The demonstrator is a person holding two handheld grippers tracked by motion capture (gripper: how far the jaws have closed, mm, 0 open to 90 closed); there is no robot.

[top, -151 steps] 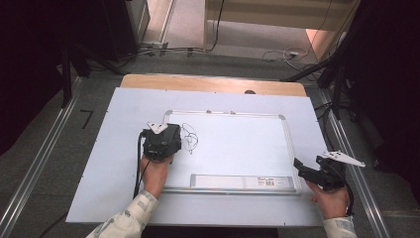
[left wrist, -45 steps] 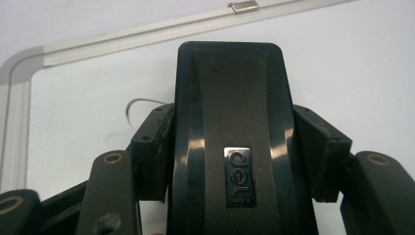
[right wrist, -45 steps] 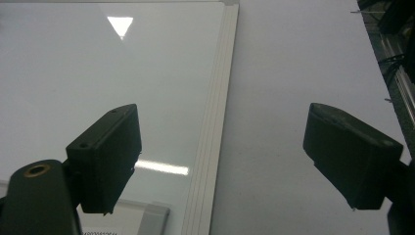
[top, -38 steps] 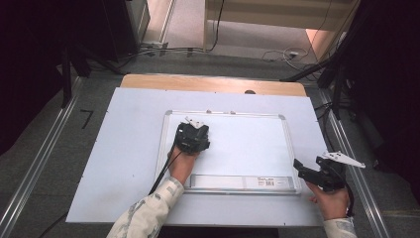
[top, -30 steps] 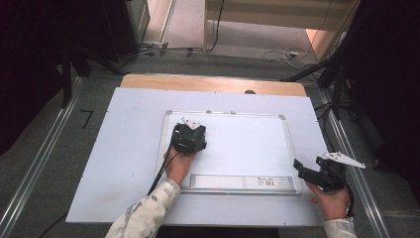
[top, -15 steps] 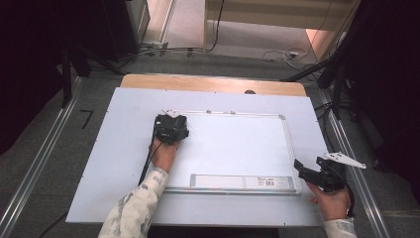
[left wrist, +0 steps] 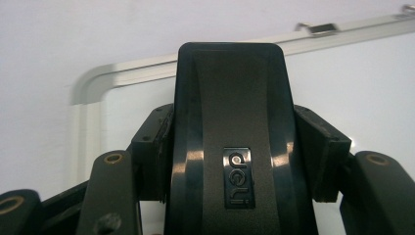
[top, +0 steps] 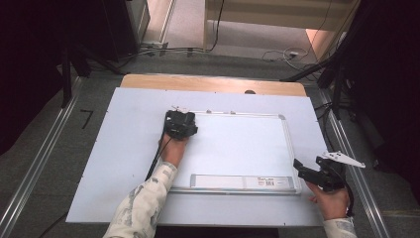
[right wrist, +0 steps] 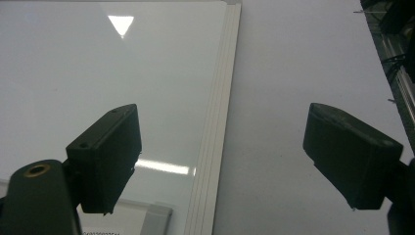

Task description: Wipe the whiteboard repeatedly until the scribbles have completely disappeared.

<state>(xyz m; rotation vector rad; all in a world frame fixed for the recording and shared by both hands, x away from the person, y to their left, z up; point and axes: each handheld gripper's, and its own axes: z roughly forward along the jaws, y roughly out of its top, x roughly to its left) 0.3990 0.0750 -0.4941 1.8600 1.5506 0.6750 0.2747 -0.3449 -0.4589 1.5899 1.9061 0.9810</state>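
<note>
One black plastic whiteboard eraser (left wrist: 230, 147) sits clamped between the jaws of the left gripper (top: 180, 124), at the upper-left corner of the white, silver-framed whiteboard (top: 247, 144) in the centre of the high view. At lower right, the right gripper (top: 317, 174) hovers with jaws wide apart, holding nothing, over the board's right frame edge and the pale grey table (top: 124, 129).

Black eraser (left wrist: 230, 147) upright on whiteboard (top: 237, 148) top-left corner, clamped in left tool (top: 180, 124), board wiped clean

A pale sheet (top: 124, 148) covers the desk, whose wooden edge (top: 213, 83) shows at the far side. Metal rails (top: 34, 168) run along both sides, and cables (top: 163, 48) lie on the grey floor (top: 257, 42) beyond.
</note>
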